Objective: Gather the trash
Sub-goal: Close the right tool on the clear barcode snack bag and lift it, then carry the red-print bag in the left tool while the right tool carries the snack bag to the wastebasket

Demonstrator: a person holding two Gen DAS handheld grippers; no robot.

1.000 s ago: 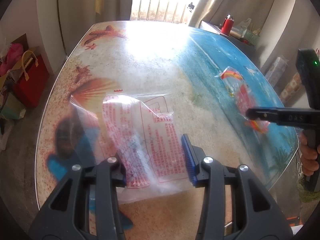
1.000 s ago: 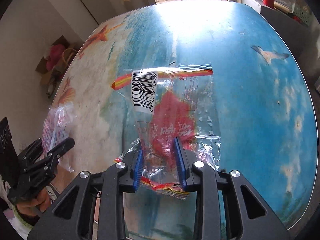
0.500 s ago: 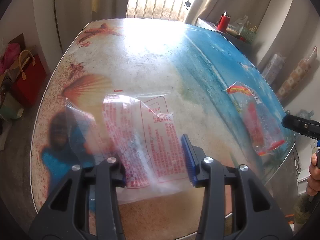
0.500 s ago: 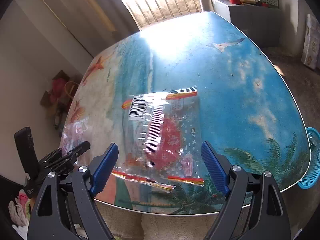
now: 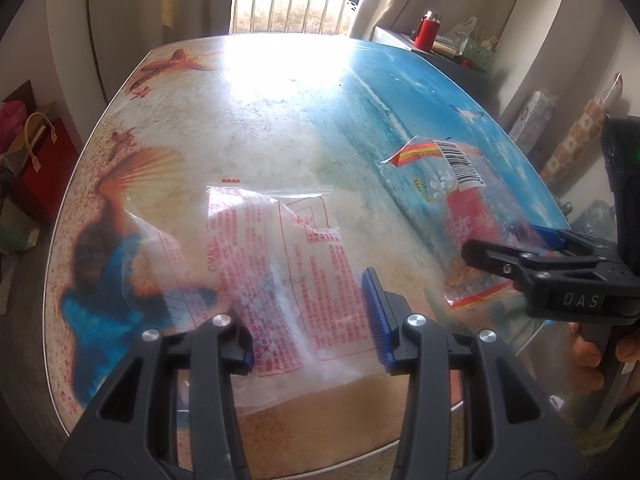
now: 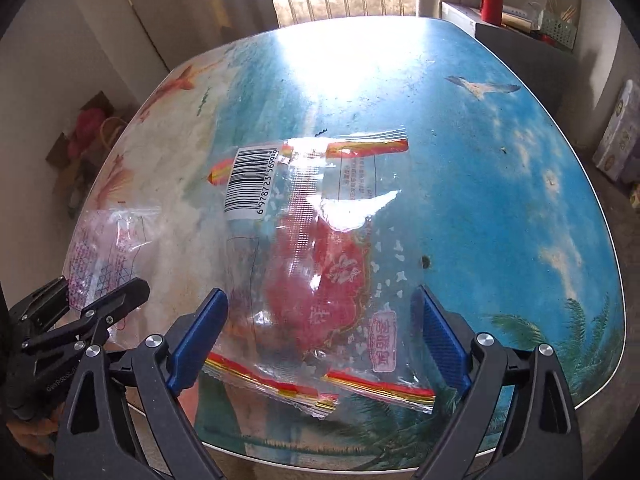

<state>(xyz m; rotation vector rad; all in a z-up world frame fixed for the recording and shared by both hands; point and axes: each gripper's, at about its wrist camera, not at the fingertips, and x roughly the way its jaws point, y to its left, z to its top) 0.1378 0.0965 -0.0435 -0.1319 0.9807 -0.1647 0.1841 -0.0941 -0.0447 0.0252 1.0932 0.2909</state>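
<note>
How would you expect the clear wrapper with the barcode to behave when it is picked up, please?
The barcode wrapper looks thin and creased, so probably floppy and very light. Its glossy film may slip between pads. It lies flat at the table edge, so pinching the overhang seems easiest.

Two clear crumpled wrappers lie flat: red-printed one (image 5: 280,264), barcoded red-and-yellow one (image 6: 320,264), seemingly empty.
</note>
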